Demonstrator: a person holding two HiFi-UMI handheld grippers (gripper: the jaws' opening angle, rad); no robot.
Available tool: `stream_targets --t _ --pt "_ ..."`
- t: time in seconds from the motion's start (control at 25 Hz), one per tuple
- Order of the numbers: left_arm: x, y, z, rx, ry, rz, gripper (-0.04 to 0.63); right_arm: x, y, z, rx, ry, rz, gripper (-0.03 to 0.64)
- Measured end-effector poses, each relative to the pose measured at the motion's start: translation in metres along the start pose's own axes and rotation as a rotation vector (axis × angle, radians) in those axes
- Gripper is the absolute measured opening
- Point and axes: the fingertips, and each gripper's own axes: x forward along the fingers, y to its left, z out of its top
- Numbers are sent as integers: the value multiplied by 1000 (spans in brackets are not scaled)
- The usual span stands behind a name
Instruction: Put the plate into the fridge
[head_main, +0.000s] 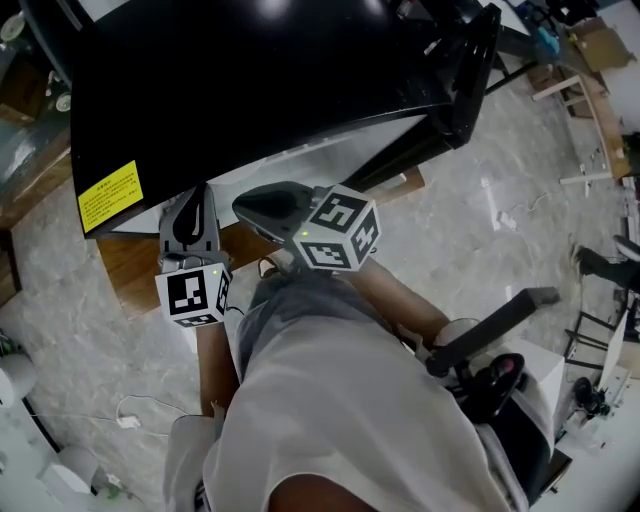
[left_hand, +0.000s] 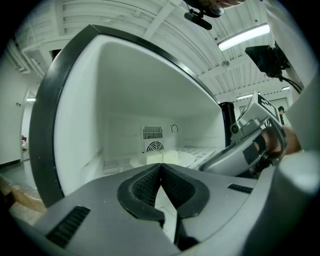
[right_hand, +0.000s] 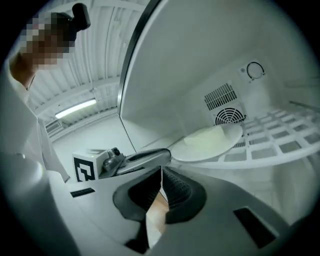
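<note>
The plate (left_hand: 188, 159) is sitting inside the fridge (left_hand: 125, 95), on the wire shelf (right_hand: 280, 145) toward the back, just in front of the round fan vent (right_hand: 229, 117). Two pale blocks (left_hand: 163, 156) are resting on it. From the left tongs it is lying dead ahead at 12 o'clock; from the right tongs it is showing at about 1 o'clock.

I am reading the left tongs (left_hand: 161, 167) as pinched together with nothing between the pads, and the right tongs (right_hand: 161, 172) the same: tips meeting, nothing held. Both are pointing into the fridge mouth, side by side, and neither is touching the plate.

So I am judging the placing itself as done, and the step I am working on is backing out cleanly. I am planning to draw both tongs straight toward 6 o'clock, holding them level so they are not dipping onto the shelf or nudging the plate rim. The left tongs are sitting close to the dark door frame at 9 o'clock, so I am minding that edge. In the head view, what I am taking for the open door (head_main: 470, 70) is standing at about 1 o'clock, so the right tongs (head_main: 242, 207) are the nearer ones for swinging it shut once the left tongs (head_main: 198, 195) are clear.
</note>
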Motion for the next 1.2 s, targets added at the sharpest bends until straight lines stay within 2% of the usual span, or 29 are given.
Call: stream_targets --t 0.32,0.52,0.72,0.88,1.04,1.2 --pt "9 -4 -1 -3 -9 -37 18 3 -35 15 -138 -14 -189 21" --pt "14 -17 1 -2 -12 -68 18 3 -38 29 -164 -35 -192 18" --pt "12 -20 3 8 -14 -99 18 4 -32 34 -191 -63 -246 18" --pt "3 -16 3 -5 -23 -79 18 -2 -17 31 -262 -94 -286 18" --pt "-11 -12 9 -52 -69 -26 18 -15 -11 22 -335 -105 -394 18" --pt "-13 -24 -4 -88 -55 -45 18 -30 -15 14 -347 -113 -462 17"
